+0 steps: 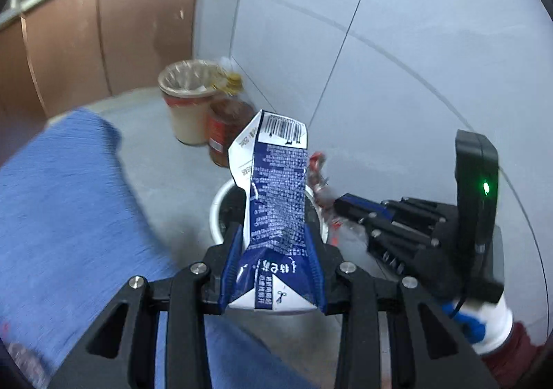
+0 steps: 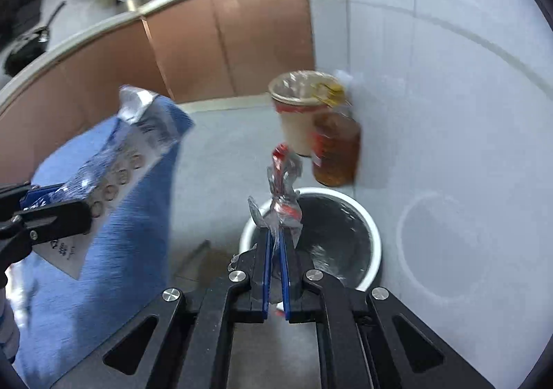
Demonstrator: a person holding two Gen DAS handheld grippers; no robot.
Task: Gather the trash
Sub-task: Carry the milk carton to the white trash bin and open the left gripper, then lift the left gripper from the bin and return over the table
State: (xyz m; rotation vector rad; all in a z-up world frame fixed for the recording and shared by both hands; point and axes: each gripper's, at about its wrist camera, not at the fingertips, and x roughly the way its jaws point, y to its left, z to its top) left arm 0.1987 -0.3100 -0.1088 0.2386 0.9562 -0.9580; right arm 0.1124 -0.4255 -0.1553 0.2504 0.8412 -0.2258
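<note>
mostly blurred: left gripper (image 1: 274, 271) clamps milk carton (image 1: 273, 188), hiding bin (image 2: 375, 243); right gripper (image 2: 275, 264) pinches crumpled wrapper (image 2: 283, 192).

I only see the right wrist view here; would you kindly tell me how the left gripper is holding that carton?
Observer: The left gripper is shut on the milk carton, jaws pinching its near end; the barcode end points away.
Operator: Thank you. Where is the bin?
Observer: The white bin sits behind the carton, its opening mostly hidden.
Operator: And my gripper?
Observer: A green light glows on the right gripper, shut on the wrapper.
</note>
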